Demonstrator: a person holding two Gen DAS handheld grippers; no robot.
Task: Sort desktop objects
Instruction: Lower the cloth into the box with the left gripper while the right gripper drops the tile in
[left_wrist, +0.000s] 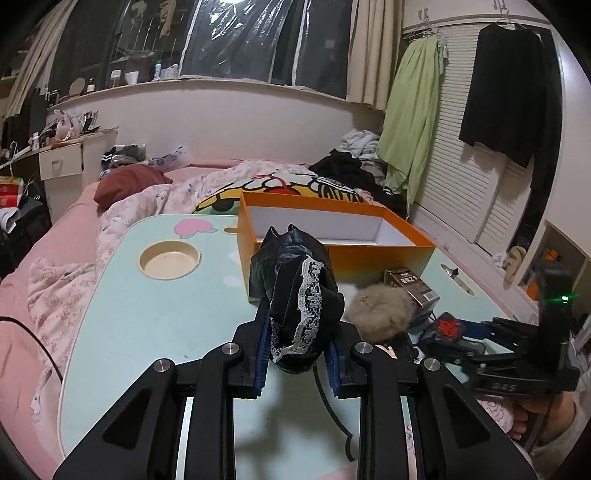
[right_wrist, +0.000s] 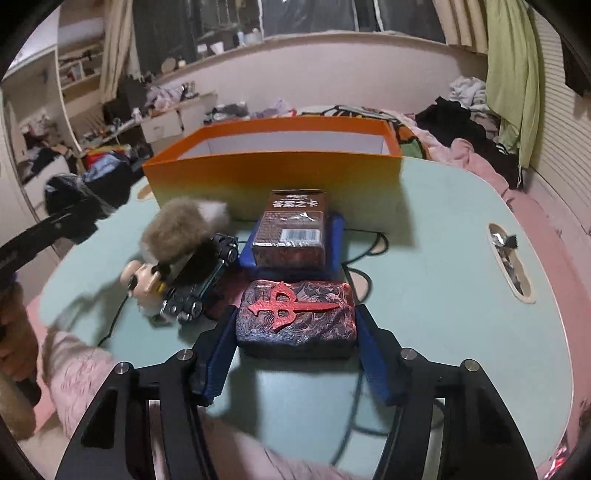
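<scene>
Bedroom, mint table (left_wrist: 122, 314) on the bed. Left gripper (left_wrist: 299, 354) clenched on black lace cloth (left_wrist: 295, 295), held above table mid, box (left_wrist: 332, 236) at far edge behind. Right gripper (right_wrist: 295, 354) w/ jaws round red block (right_wrist: 295, 317), near edge; grip can't tell.

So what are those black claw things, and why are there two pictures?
They are tongs that a person holds, one in each hand, each with a little camera looking forward along it. That gives two pictures. The left tongs squeeze a black cloth with white lace above a pale green table. The right tongs sit around a dark block with a red dagger; whether they press it I cannot tell. On the table are an open orange box, a brown carton, a fluffy ball and a small doll.
</scene>
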